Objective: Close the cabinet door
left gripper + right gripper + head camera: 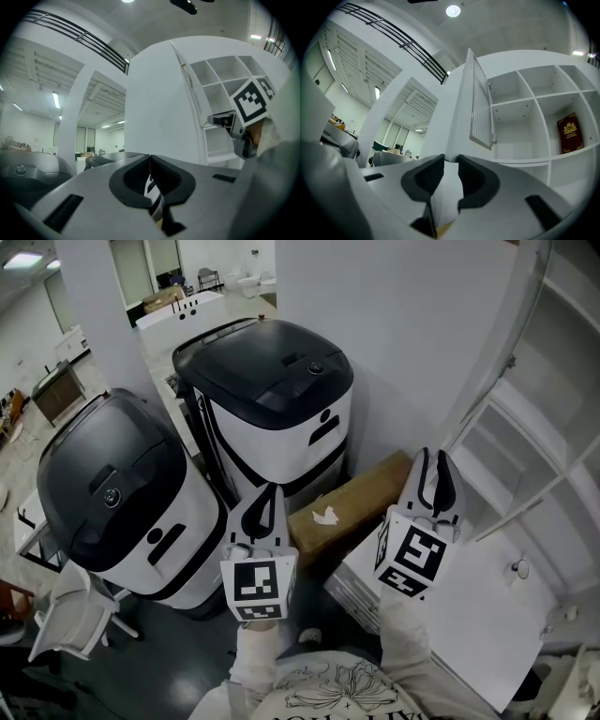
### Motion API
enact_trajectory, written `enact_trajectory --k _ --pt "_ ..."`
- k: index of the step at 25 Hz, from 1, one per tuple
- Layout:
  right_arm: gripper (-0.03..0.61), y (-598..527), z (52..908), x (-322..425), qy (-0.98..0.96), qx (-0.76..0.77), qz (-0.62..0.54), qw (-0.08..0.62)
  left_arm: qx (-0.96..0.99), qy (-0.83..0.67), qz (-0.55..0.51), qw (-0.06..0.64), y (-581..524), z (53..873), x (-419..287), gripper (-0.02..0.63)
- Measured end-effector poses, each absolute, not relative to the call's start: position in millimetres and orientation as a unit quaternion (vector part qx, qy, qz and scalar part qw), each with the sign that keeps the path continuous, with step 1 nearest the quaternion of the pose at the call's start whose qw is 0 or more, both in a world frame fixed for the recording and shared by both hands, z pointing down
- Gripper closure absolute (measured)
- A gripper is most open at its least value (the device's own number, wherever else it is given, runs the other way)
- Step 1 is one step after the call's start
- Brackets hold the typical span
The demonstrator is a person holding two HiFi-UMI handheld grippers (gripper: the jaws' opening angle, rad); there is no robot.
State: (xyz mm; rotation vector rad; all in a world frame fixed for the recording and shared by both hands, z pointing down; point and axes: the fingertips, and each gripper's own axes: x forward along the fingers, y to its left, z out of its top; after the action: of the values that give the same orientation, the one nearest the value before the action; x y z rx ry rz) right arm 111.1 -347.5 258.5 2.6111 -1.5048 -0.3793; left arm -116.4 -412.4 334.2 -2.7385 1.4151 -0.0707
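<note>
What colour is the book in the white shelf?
The book is dark red with a gold emblem; best in the right gripper view.

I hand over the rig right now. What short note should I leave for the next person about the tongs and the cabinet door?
Left tongs: shut, empty.
Right tongs: slightly apart, empty, pointing toward the cabinet, touching nothing.
Cabinet door: swung wide open, clear of both tongs.
Done: nothing; the door is not yet touched.
Left: reach the door and push it closed.
</note>
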Motion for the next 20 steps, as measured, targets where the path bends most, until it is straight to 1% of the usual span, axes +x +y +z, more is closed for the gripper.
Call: enact_trajectory --k 20 --pt "0.492 -316.5 259.4 122.9 -0.482 0.867 -0.122 0.041 -0.906 0.422 -0.022 0.024 -393.7 338.2 -87.7 0.609"
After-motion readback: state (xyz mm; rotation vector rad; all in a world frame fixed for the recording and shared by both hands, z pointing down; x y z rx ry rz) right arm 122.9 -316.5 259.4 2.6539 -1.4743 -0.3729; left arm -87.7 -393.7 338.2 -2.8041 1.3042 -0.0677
